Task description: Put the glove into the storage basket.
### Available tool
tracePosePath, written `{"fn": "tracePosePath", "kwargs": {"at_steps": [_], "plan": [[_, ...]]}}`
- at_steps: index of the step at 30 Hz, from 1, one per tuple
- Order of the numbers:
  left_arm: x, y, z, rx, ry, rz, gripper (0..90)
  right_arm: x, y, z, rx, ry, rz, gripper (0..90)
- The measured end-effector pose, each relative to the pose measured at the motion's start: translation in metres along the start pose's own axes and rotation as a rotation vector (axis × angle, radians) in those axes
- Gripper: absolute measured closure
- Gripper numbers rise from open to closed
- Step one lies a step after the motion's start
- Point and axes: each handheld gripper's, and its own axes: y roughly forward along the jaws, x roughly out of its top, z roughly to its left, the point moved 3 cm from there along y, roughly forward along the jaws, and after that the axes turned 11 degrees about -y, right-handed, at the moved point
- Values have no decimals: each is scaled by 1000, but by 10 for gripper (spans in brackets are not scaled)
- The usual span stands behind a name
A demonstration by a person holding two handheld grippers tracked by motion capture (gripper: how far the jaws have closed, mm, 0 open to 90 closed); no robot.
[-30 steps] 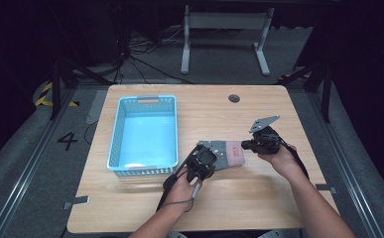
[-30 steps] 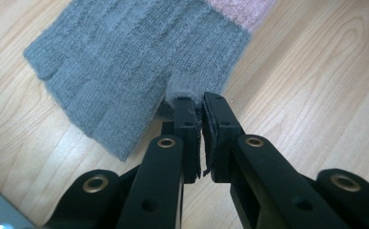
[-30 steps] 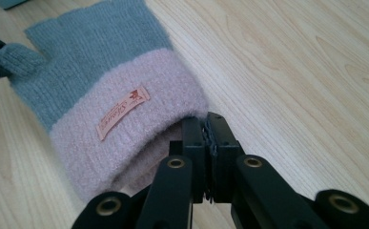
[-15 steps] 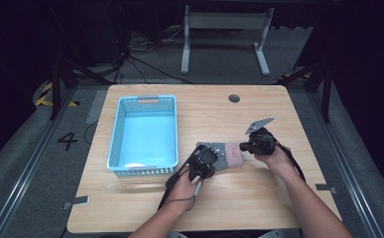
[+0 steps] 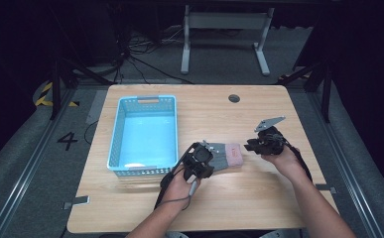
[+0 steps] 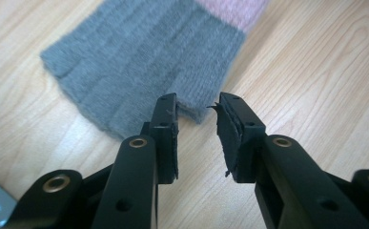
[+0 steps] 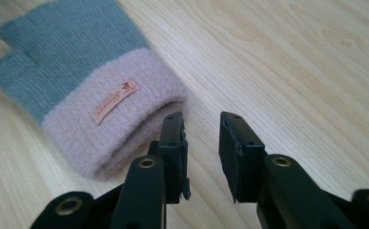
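In the left gripper view, the left gripper (image 6: 197, 112) has its fingers (image 6: 167, 124) spread, with bare wood showing in the gap; they have just been opening, and nothing is pinched between them. Their tips stand at the near edge of the glove (image 6: 144, 57), whose grey knitted part fills the upper middle of that frame and whose pink band sits at the top right.

In the right gripper view, the right gripper (image 7: 202, 129) likewise has its fingers (image 7: 175, 143) spread and has just been opening them, with only tabletop grain between the pads. The glove (image 7: 87, 90) lies just beside them in the left half of the frame: its pink cuff, bearing a small sewn label, is nearest the left finger, and the grey part runs off towards the upper left corner.

In the high view, the glove (image 5: 225, 154) lies flat on the tabletop (image 5: 219, 114) a little below the middle of the frame, between the two grippers. The left gripper (image 5: 205, 148) is at its grey end and the right gripper (image 5: 249, 145) is just off its pink end, each carried by a hand coming in from the bottom edge.

To the left of the glove stands a light blue basket (image 5: 119, 134), with the left gripper near its lower right corner. A small dark round hole (image 5: 234, 98) sits in the tabletop towards the upper middle.
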Motion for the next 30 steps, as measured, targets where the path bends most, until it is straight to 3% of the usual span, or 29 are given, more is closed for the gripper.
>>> {"fn": "tracePosePath", "kwargs": {"at_steps": [5, 17, 24, 27, 30], "plan": [[7, -8, 2, -24, -2, -12, 630, -1, -16, 1, -12, 9, -35, 681], [22, -19, 4, -53, 0, -14, 534, -5, -41, 2, 6, 61, -42, 632], [36, -18, 11, -114, -47, -12, 523, -7, -48, 5, 68, 94, -23, 587], [42, -17, 15, -118, -66, -21, 485, -9, -50, 5, 70, 82, -10, 572], [48, -15, 20, -154, -98, -24, 444, -11, -53, 2, 64, 104, -12, 530]]}}
